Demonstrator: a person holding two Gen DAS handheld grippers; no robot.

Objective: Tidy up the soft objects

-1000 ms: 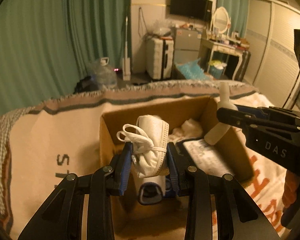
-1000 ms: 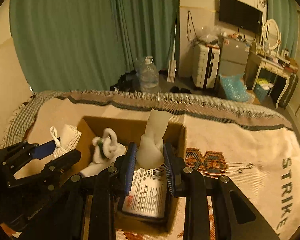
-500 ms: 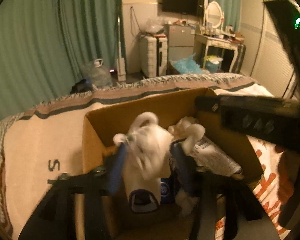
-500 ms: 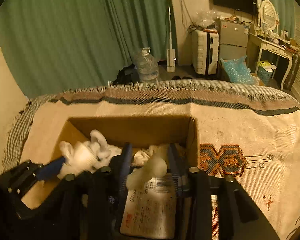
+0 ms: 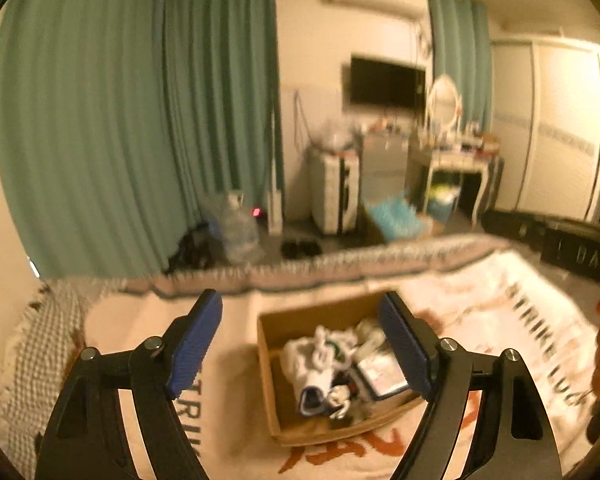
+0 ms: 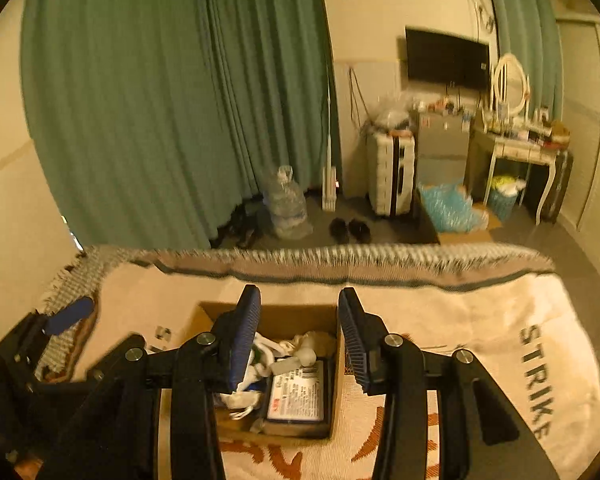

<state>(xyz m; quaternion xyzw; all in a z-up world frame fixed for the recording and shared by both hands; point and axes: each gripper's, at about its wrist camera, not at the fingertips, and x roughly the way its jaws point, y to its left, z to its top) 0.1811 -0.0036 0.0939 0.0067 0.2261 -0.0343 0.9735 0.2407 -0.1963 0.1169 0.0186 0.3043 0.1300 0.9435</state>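
Two empty grippers, left gripper opening wide & right gripper narrower, hover above the cardboard box, w/ white soft items lying inside, below-ahead, right nearer.

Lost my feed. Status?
Left gripper opening, empty. Right gripper open, empty. White soft items in cardboard box. Nothing blocking.

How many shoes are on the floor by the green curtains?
2. Both black slippers sit side by side on the dark floor beyond the bed: left one, right one, beside the water jug. Others may be hidden.
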